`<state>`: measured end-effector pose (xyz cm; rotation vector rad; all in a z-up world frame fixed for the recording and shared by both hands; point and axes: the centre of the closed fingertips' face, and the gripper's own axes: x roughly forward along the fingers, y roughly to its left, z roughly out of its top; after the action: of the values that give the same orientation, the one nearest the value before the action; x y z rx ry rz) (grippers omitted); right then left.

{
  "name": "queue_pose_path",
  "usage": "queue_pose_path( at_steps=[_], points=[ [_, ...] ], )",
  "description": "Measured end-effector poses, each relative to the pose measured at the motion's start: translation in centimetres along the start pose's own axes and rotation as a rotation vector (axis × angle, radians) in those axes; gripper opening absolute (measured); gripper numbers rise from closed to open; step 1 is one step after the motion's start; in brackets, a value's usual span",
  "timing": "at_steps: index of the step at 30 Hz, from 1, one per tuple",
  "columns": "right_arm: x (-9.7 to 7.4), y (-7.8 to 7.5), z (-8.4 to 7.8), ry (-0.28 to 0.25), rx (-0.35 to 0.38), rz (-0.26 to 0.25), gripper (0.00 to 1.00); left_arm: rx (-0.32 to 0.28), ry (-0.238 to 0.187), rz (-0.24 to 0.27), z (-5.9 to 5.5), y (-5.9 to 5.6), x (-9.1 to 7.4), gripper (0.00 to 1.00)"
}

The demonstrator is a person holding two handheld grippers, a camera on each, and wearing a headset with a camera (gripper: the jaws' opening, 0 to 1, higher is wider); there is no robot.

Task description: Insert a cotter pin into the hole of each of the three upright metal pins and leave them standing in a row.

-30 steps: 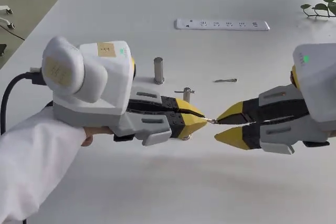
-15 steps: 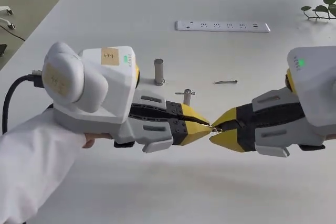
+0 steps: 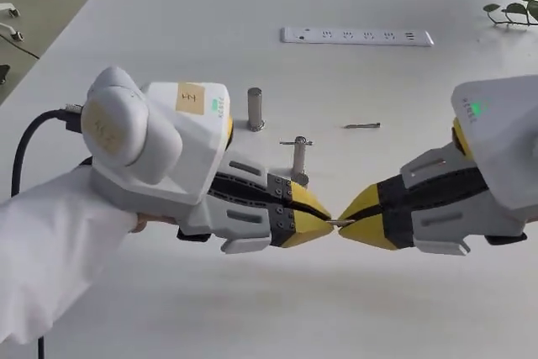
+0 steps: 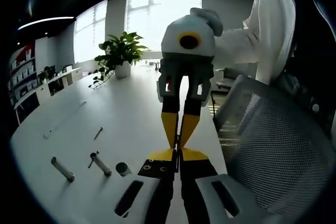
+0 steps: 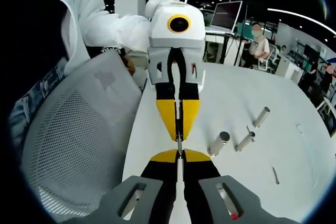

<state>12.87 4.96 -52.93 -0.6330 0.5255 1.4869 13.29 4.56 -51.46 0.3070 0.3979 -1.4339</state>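
A: Two sets of tongs, tip to tip above the tabletop (image 3: 210, 23). State of each?

B: Left tongs (image 3: 326, 219): closed. Right tongs (image 3: 346, 226): closed. Held cotter pin (image 5: 179, 141): nipped at both ends, one end per tip, clear of the tabletop.

A: Metal pins, three listed. Whereabouts?

B: Bare pin (image 3: 255, 109): upright, 11 o'clock of the tips, well apart. Middle pin (image 3: 298, 157): upright, 12 o'clock, near, fitted cotter pin (image 3: 296, 142) through its top. Third pin (image 5: 219, 143): 3 o'clock of the tips in the right gripper view, nearest of the three, no cotter pin apparent. Loose cotter pin (image 3: 361, 126): flat, 1 o'clock, well apart.

A: Likely faults from here?

B: By judgement only. Drop of the held cotter pin at hand-over, from scant bite on so thin a wire. Bending, from pull by both tongs at once. Misalignment with the hole, from a twisted regrip. Toppling of the third pin, from a brush by the bulky body of the left tongs so close by; row spoiled.

A: Differences between views?

B: Gripper views: all three metal pins in one line, third included; short bare span of wire between the tips; mesh chair (image 5: 68, 145) behind. Head view: two pins standing clear, crosswise set of the fitted cotter pin plain, power strip (image 3: 357, 37) at 12 o'clock, far off.
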Motion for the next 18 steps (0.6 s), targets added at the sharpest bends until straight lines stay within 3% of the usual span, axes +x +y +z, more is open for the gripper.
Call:
queue_pose_path(
  at_steps=[3,5,9,11,14,18],
  points=[
    [0.0,-0.1,-0.3,0.010,-0.004,-0.005,0.00,-0.012,0.010,0.001,-0.3,0.0,0.1,0.01],
    [0.0,-0.2,-0.3,0.012,-0.002,-0.011,0.00,-0.057,0.013,0.009,-0.4,0.0,0.1,0.01],
    [0.0,-0.5,-0.1,-0.002,0.022,-0.028,0.00,-0.055,0.003,0.018,-0.2,0.3,0.0,0.01],
    [-0.1,-0.7,0.0,-0.008,0.034,-0.034,0.00,-0.104,-0.013,0.020,-0.2,0.6,-0.1,0.01],
    [-0.1,-1.2,0.0,-0.014,0.052,-0.055,0.00,-0.096,-0.034,0.061,0.0,1.4,-0.1,0.03],
    [-0.4,-2.4,-0.2,-0.020,0.083,-0.092,0.00,-0.121,-0.033,0.151,-0.5,3.2,-0.2,0.19]
  ],
)
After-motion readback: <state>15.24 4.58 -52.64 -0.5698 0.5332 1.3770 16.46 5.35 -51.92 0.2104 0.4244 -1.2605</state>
